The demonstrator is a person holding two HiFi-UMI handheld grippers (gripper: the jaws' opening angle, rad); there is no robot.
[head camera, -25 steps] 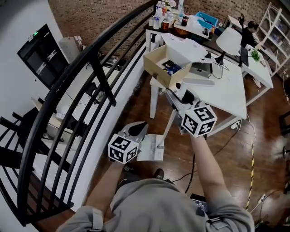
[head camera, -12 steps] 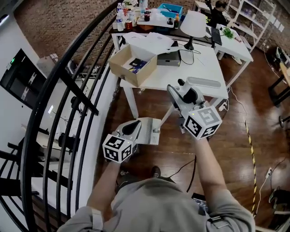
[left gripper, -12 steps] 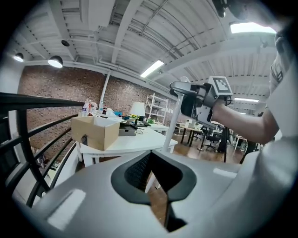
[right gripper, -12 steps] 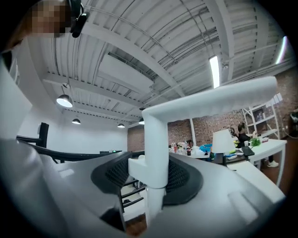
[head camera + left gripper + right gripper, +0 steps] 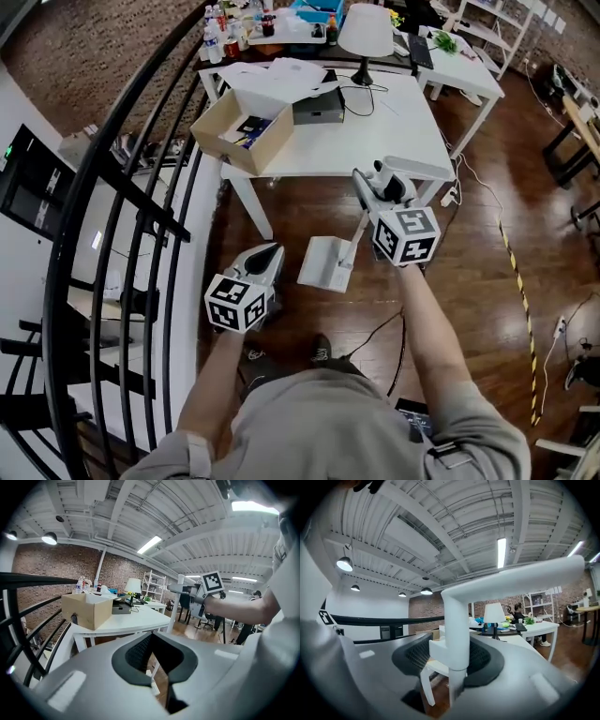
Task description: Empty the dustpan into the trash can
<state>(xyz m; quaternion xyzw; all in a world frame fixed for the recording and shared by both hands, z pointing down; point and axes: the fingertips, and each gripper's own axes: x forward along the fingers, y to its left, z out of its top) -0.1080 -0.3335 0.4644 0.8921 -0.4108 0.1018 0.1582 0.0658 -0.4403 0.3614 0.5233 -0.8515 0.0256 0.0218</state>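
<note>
Dustpan (image 5: 324, 263): hung above the wood floor, pan at 7 o'clock from the right gripper (image 5: 371, 199), long handle rising toward 1 o'clock.
Right gripper: jaws clamped on the handle post, under its top bar.
Left gripper (image 5: 272, 251): jaws together, empty; pan just beside it at 3 o'clock.
Trash can: in no view, direction unknown.
Carrying hand: right.

My head camera looks forward and steeply down at the floor (image 5: 469, 281), railing (image 5: 103, 178) on its left, white bench (image 5: 375, 131) ahead. The cameras on my left tongs (image 5: 265, 258) and right tongs (image 5: 368, 184) sit close behind the jaws, facing roughly level across the room. All three views share the bench and its lamp (image 5: 366, 33).
</note>
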